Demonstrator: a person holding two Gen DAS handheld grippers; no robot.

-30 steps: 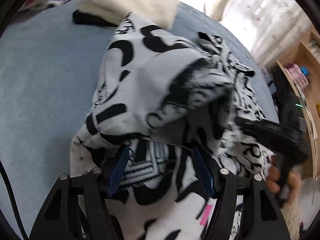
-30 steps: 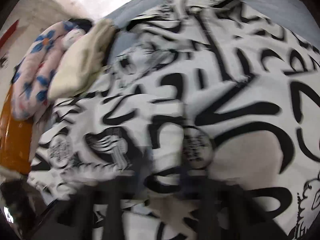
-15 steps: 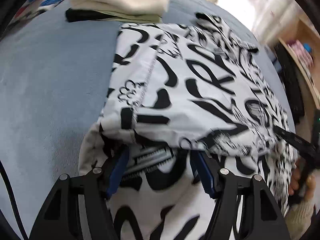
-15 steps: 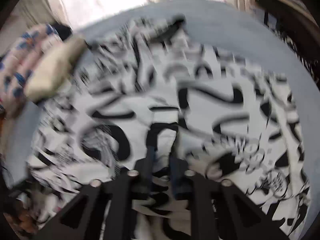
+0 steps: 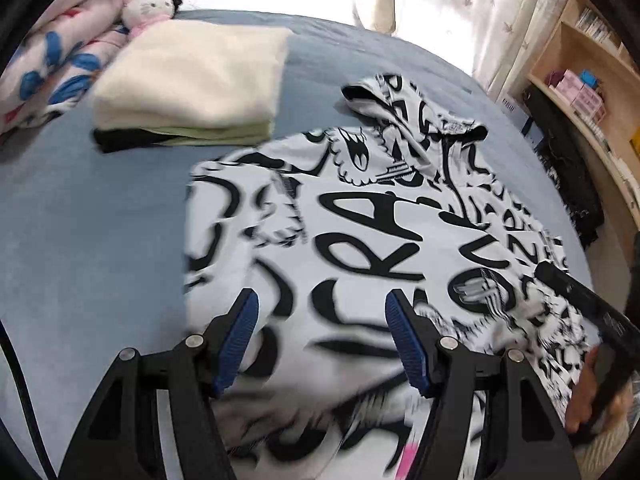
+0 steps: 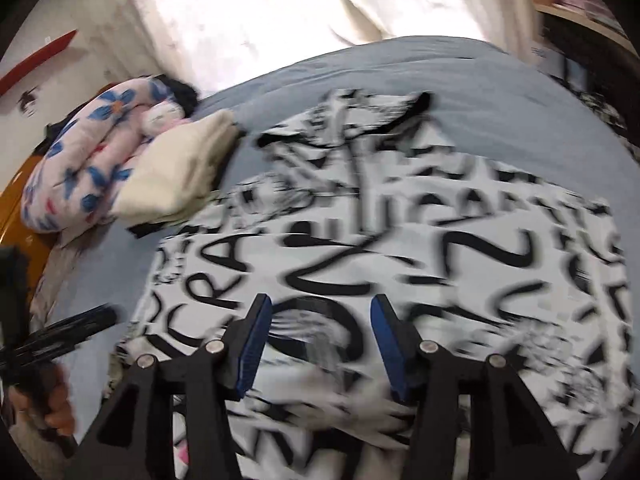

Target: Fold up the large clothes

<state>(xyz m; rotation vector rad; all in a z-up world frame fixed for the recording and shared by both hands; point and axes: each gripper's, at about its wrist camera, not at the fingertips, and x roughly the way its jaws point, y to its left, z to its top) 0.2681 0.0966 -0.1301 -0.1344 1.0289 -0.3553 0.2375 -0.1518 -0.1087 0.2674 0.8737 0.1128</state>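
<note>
A large white garment with bold black lettering (image 5: 360, 248) lies folded over on the blue bed, its hood toward the far side. My left gripper (image 5: 322, 312) hovers above its near edge, open, blue pads apart with no cloth between them. In the right wrist view the same garment (image 6: 400, 248) fills the middle, blurred. My right gripper (image 6: 318, 320) is above it with its jaws opening and no cloth caught between the pads. The right gripper (image 5: 592, 312) and the hand holding it show at the right edge of the left wrist view.
A stack of folded cream and dark clothes (image 5: 192, 84) lies at the far left of the bed (image 5: 88, 232). A flowered quilt with a doll (image 5: 76, 52) sits behind the stack. Wooden shelves (image 5: 592, 80) and curtains stand at the right.
The raised half of the garment has come down flat over the rest. The right gripper has let go of the cloth and opened. Both grippers have pulled back and up.
</note>
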